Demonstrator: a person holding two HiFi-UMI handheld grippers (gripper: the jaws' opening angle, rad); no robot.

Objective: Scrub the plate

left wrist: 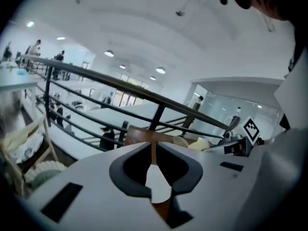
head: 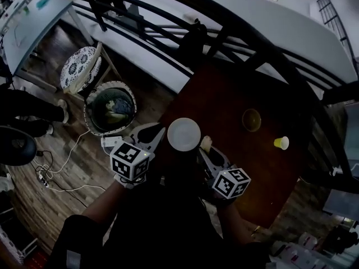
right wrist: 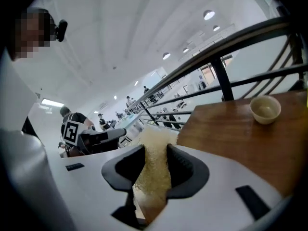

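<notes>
"Where was the plate, and what held it?"

"The plate hung at the near left edge of the table, its rim pinched between the closed jaws of the left gripper."

"And the other one?"

"The right gripper was clamped on a fibrous scrub pad, just beside the plate's rim. I couldn't tell if they touched."

"How far along, then?"

"Both were in hand, but I judged the scrubbing hardly begun, if at all. The bowl and the yellow cup stood well apart."

Plate left of bowl and cup
</notes>
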